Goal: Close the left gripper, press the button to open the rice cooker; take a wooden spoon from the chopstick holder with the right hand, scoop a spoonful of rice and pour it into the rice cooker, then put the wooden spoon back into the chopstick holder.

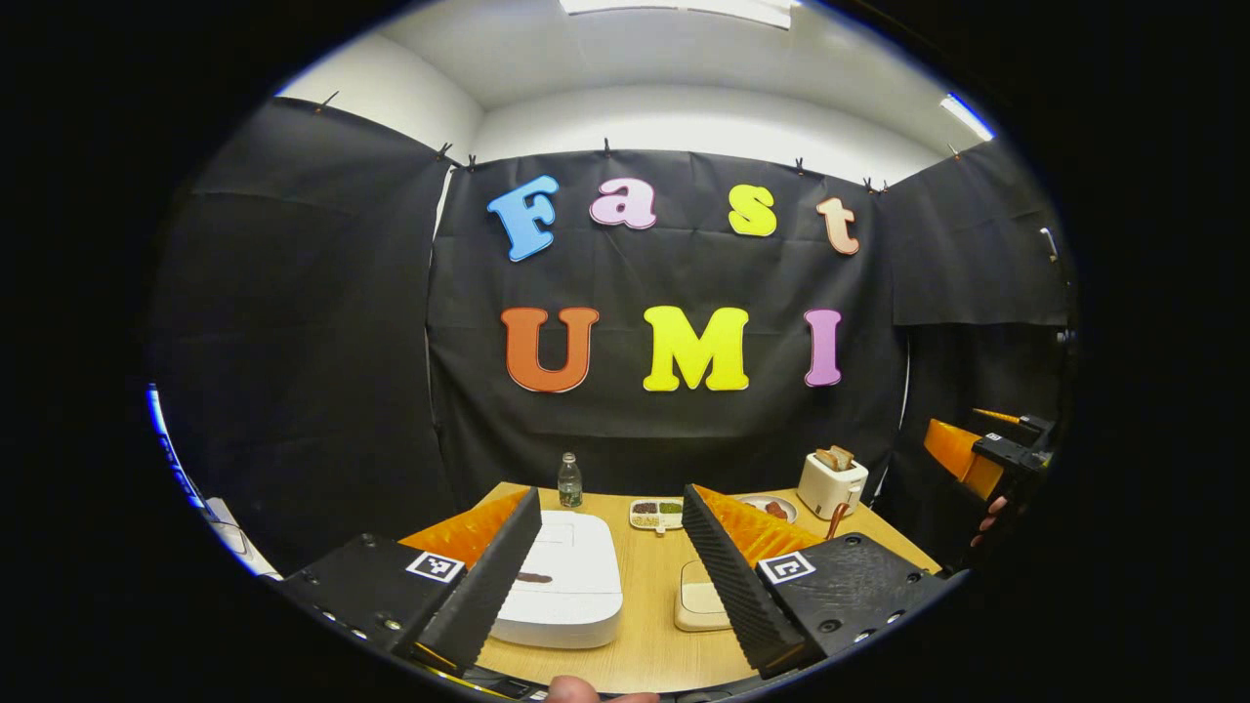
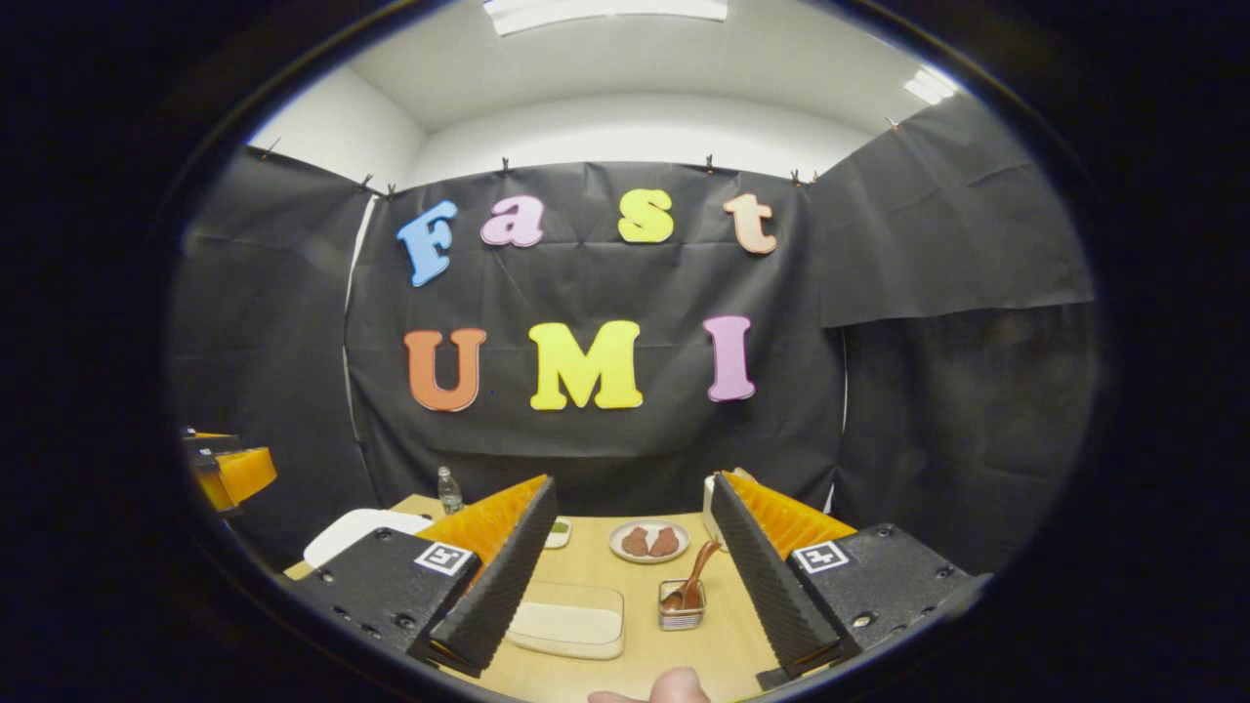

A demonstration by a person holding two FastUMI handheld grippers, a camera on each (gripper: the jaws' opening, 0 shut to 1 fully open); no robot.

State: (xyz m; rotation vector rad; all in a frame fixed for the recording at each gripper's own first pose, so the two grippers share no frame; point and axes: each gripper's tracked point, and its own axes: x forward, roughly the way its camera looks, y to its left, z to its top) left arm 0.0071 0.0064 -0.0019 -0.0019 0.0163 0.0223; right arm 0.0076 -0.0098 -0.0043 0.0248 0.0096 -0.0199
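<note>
Desk (image 1: 649, 605) lies below both of my hands, pale wood. My left fingers (image 1: 610, 571) are spread wide and hold nothing; between them in the left gripper view sits the white cooker (image 1: 566, 581), lid shut, with a dark mark on its top that I take for the button, though I cannot tell for sure. Just right of the cooker is a clear box (image 1: 695, 600) of rice, partly hidden by one finger. Behind them stand a bottle (image 1: 570, 481), a small divided tray (image 1: 656, 514), a plate (image 1: 776, 508) and a toaster (image 1: 832, 481) with bread in it. My other hand's fingers show at the far right of that view, off the desk's edge.

My right fingers (image 2: 633, 576) are spread as well, empty. In the right gripper view the holder (image 2: 683, 607) stands between them, nearer the right finger, with the spoon (image 2: 695, 576) leaning in it, handle up and tilted right. The rice box (image 2: 568, 618) sits just left of the holder, apart from it. A plate (image 2: 648, 542) with two brown pieces lies behind. The cooker (image 2: 356, 532) shows at far left, behind my left finger.
</note>
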